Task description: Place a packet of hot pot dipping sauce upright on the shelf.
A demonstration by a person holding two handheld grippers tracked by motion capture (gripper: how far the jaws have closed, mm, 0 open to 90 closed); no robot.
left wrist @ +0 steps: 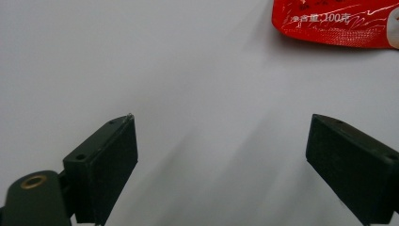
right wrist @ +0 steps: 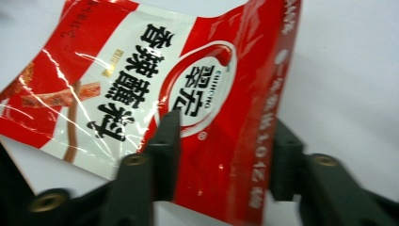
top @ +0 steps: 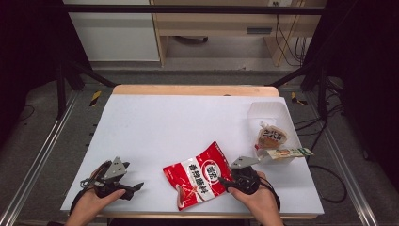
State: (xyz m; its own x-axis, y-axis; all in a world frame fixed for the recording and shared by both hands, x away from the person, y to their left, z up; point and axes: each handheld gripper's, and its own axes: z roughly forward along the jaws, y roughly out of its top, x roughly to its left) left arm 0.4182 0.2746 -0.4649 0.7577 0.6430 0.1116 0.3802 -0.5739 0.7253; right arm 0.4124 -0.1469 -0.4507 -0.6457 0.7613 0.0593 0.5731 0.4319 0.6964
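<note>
Red-and-white glossy plastic sachet (top: 199,177) lies near the white table's (top: 160,127) front edge, its right end seemingly clamped between the right gripper's (top: 228,181) jaws; left gripper (top: 136,187) gapes empty beside it

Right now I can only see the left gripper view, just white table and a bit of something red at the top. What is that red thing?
Observer: It's a red and white packet with black writing, lying near the front edge of the table, between the two hands.
Operator: Is anybody grabbing it?
Observer: The right gripper has its jaws on either side of the packet's edge, one in front and one behind. I can't tell whether they pinch it.
Operator: Is there other stuff on the table?
Observer: Yes, a clear tub at the right side, with a beige packet inside it.
</note>
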